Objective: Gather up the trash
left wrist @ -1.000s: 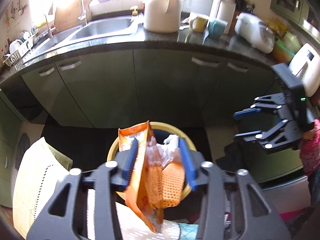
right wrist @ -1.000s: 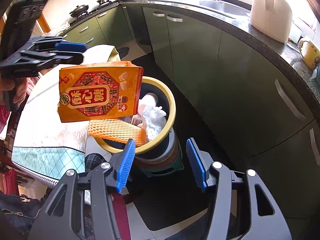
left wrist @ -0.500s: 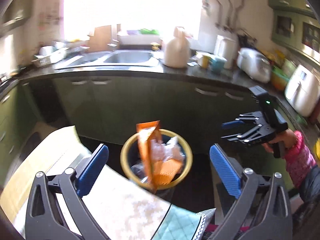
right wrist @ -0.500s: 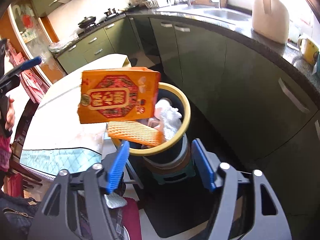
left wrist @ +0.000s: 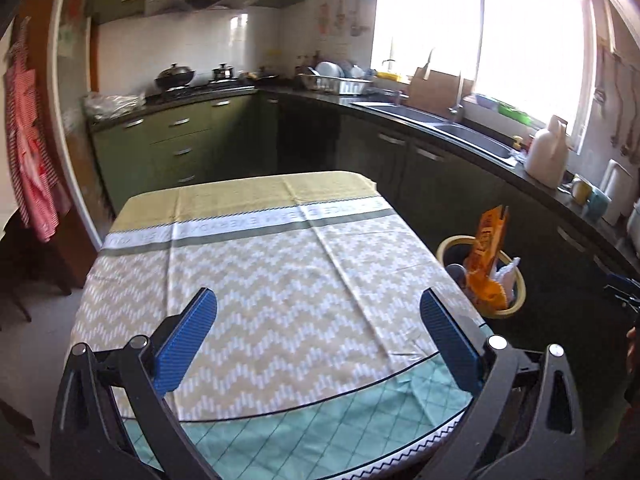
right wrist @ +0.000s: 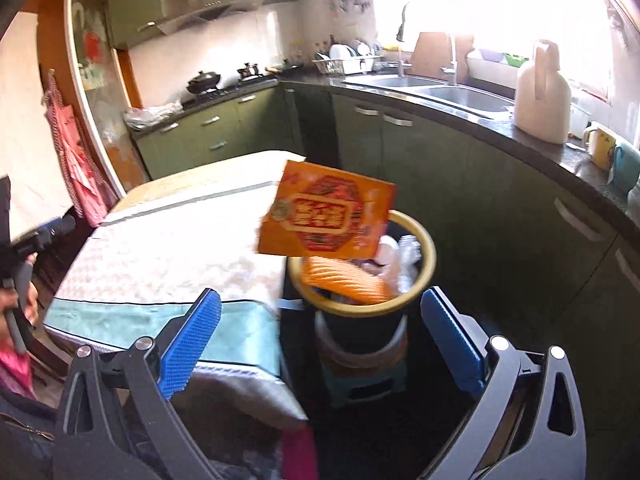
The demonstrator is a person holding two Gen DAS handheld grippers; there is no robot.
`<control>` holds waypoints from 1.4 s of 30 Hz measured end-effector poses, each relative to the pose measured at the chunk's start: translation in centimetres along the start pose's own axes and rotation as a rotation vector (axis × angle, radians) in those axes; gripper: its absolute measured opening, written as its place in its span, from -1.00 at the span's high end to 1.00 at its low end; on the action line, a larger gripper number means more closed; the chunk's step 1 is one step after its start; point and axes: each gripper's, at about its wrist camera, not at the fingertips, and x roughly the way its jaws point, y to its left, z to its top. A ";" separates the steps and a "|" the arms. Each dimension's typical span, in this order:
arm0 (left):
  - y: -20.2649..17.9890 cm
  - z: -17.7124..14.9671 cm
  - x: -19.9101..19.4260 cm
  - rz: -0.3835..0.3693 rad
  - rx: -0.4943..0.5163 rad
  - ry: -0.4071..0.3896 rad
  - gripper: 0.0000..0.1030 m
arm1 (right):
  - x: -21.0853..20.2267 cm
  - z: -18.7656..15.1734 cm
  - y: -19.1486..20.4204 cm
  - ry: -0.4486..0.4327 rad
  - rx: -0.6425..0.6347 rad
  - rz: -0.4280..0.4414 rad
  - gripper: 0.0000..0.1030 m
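Left wrist view shows the left gripper (left wrist: pixel 316 340) over the table (left wrist: pixel 280 280), its jaws wide apart with nothing between them after just opening. Right wrist view shows the right gripper (right wrist: pixel 320 332), jaws also just opened wide and holding nothing. An orange snack bag (right wrist: pixel 326 216) sticks up out of the yellow-rimmed trash bin (right wrist: pixel 428 248) beside the table, with orange netting (right wrist: pixel 344 280) under it.
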 end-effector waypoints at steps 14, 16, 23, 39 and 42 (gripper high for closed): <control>4.0 -2.8 -4.6 0.137 -0.053 -0.062 -0.88 | -1.4 -3.1 5.2 -0.082 0.010 -0.066 -0.92; 4.2 -3.2 -4.7 0.146 -0.055 -0.060 -0.88 | -1.9 -3.3 5.9 -0.100 0.006 -0.076 -0.92; 5.1 -3.7 -6.1 0.160 -0.078 -0.078 -0.88 | -3.5 -3.0 8.1 -0.163 -0.047 -0.117 -0.92; 5.5 -4.4 -8.2 0.186 -0.079 -0.105 -0.88 | -4.5 -2.7 10.0 -0.188 -0.070 -0.118 -0.92; 5.4 -4.5 -8.3 0.191 -0.076 -0.109 -0.88 | -4.6 -2.7 10.0 -0.192 -0.070 -0.118 -0.92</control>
